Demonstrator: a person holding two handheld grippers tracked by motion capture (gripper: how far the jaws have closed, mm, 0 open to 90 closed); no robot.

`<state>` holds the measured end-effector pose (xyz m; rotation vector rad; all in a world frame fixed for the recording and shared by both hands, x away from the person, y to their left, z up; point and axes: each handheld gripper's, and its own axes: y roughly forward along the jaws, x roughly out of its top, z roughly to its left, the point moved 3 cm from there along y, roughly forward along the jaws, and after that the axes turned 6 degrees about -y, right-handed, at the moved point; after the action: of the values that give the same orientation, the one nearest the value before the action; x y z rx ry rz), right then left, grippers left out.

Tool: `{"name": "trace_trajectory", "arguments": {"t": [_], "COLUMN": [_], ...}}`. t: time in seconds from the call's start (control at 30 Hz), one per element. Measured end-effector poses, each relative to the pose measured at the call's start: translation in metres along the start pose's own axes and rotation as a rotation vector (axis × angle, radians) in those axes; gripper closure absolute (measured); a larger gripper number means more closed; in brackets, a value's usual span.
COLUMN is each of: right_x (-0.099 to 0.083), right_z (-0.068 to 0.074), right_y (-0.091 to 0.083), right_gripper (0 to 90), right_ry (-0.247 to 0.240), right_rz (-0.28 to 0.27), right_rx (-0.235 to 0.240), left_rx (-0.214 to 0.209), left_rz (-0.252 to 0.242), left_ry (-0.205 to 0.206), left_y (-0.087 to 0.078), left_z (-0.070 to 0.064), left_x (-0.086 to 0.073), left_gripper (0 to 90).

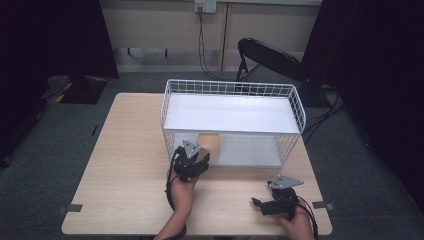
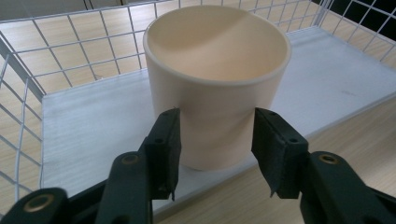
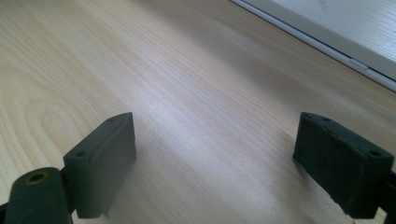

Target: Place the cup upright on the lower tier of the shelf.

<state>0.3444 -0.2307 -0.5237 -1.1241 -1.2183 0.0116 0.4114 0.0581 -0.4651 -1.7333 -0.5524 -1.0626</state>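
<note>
A cream cup (image 2: 217,84) stands upright on the white floor board (image 2: 88,135) of a white wire basket (image 1: 295,107), close to the board's front edge. It also appears in the high view as the cup (image 1: 210,141), under the basket's front left. My left gripper (image 2: 215,140) reaches in from the table side, and its black pads (image 2: 164,144) press against both sides of the cup's lower half. My right gripper (image 3: 215,158) hovers low over bare wood with its jaws wide apart and nothing between them. In the high view the right gripper (image 1: 260,204) is near the table's front right.
The wire basket takes up the back middle of the wooden table (image 1: 125,165). Wire walls (image 2: 60,51) rise behind and to the left of the cup. A black chair (image 1: 270,57) stands behind the table. A white board edge (image 3: 327,46) lies ahead of the right gripper.
</note>
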Motion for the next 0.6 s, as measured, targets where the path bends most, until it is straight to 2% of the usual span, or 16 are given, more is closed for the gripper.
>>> {"name": "trace_trajectory", "arguments": {"t": [0.17,0.33,0.4,0.43,0.47,0.5,0.6], "right_x": [0.0000,0.0000,0.0000,0.0000,0.0000,0.0000,0.0000], "right_z": [0.0000,0.0000,0.0000,0.0000,0.0000,0.0000,0.0000], "right_y": [0.0000,0.0000,0.0000,0.0000,0.0000,0.0000,0.0000], "right_gripper": [12.2,12.2,12.2,12.2,12.2,12.2,12.2], "right_ry": [0.000,0.000,0.000,0.000,0.000,0.000,0.000], "right_rz": [0.000,0.000,0.000,0.000,0.000,0.000,0.000], "right_rx": [0.000,0.000,0.000,0.000,0.000,0.000,0.000], "left_rx": [0.004,0.006,0.003,0.003,-0.008,-0.019,-0.042], "left_rz": [-0.001,-0.007,-0.004,-0.003,-0.005,-0.010,-0.013], "left_ry": [-0.008,-0.010,-0.017,-0.017,-0.024,-0.033,-0.013], "left_y": [0.0025,0.0025,0.0018,0.0009,-0.0004,-0.0015,-0.0050], "left_z": [0.0015,0.0041,0.0054,0.0064,0.0067,0.0061,0.0051], "left_x": [0.0011,0.0012,0.0006,0.0002,-0.0009,-0.0014,-0.0025], "left_gripper": [57.9,57.3,51.7,51.7,43.0,39.0,30.4]}}
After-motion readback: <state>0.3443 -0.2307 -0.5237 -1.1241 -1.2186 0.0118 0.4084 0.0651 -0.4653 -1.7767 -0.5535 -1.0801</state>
